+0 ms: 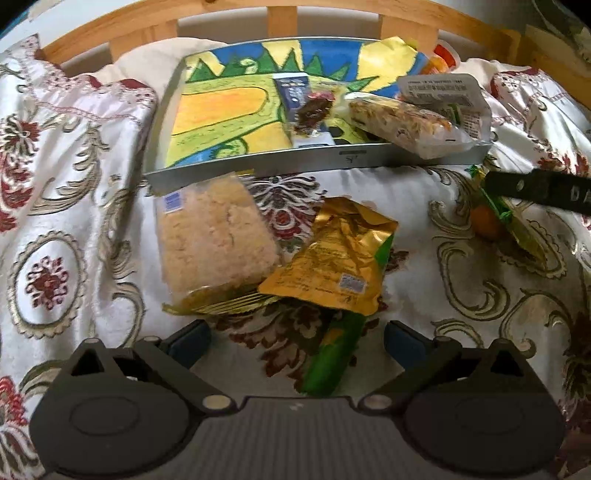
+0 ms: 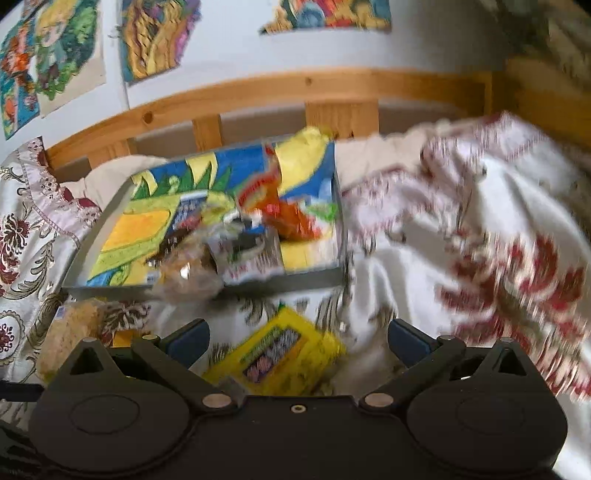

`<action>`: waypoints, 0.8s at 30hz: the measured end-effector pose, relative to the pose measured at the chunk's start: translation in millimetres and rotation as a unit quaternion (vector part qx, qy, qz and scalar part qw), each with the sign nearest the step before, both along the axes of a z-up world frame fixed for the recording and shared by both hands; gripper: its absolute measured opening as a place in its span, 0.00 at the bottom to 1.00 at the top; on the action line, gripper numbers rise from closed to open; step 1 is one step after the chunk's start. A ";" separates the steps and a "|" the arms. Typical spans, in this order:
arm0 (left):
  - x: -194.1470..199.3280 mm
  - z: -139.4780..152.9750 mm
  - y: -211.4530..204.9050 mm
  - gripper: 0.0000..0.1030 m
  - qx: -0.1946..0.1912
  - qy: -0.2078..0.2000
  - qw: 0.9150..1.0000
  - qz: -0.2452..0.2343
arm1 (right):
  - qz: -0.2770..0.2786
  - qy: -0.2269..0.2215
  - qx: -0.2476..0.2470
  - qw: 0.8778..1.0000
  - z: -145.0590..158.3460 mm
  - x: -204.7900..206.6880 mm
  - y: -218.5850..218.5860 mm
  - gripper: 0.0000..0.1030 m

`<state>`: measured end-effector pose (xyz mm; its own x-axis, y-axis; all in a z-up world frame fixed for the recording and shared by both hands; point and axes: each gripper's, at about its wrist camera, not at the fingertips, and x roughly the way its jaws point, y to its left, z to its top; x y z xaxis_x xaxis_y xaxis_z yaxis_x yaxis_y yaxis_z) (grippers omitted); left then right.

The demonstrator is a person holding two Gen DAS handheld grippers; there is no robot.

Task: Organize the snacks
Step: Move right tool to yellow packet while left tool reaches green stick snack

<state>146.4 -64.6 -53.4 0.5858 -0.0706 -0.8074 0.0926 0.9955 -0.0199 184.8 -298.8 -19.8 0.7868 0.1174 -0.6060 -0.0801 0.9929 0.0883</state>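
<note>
Snacks lie scattered on a bed covered with a white cloth (image 1: pixel 92 177) patterned in red and gold flowers. A shallow grey tray (image 1: pixel 369 157) with a bright yellow, green and blue drawing on its floor sits near the wooden bed rail (image 1: pixel 280 18).

The left gripper (image 1: pixel 297 341) hovers low over the cloth with its fingers spread wide and nothing between them. Directly ahead of it, in line with the gap, lies a green packet (image 1: pixel 332 363), partly tucked under a crumpled gold bag (image 1: pixel 332 262). Just left of the gold bag rests a clear pack of pale rice cake (image 1: pixel 214 240), its far end close to the tray's front wall. Several wrapped snacks are piled in the tray's right half, one clear-wrapped bar (image 1: pixel 402 123) leaning over the front rim.

The right gripper (image 2: pixel 297 341) is also wide open and empty. This view is blurred. A yellow packet (image 2: pixel 280 356) lies on the cloth just ahead of it, between the two fingers, with the tray (image 2: pixel 92 243) farther on.
</note>
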 end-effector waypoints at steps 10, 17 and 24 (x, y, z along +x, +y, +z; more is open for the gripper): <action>1.4 -0.8 -0.2 0.98 -0.044 0.011 0.999 -0.024 | -0.003 0.056 0.090 0.994 -14.3 7.9 -10.6 0.99; -1.9 3.7 -10.2 0.83 -0.079 0.014 0.994 -0.069 | 0.020 0.055 0.085 0.995 -13.8 4.6 -4.1 0.83; 0.8 6.8 -5.9 0.59 -0.110 0.017 0.990 -0.086 | 0.013 0.076 0.129 0.989 -12.3 0.6 -12.3 0.62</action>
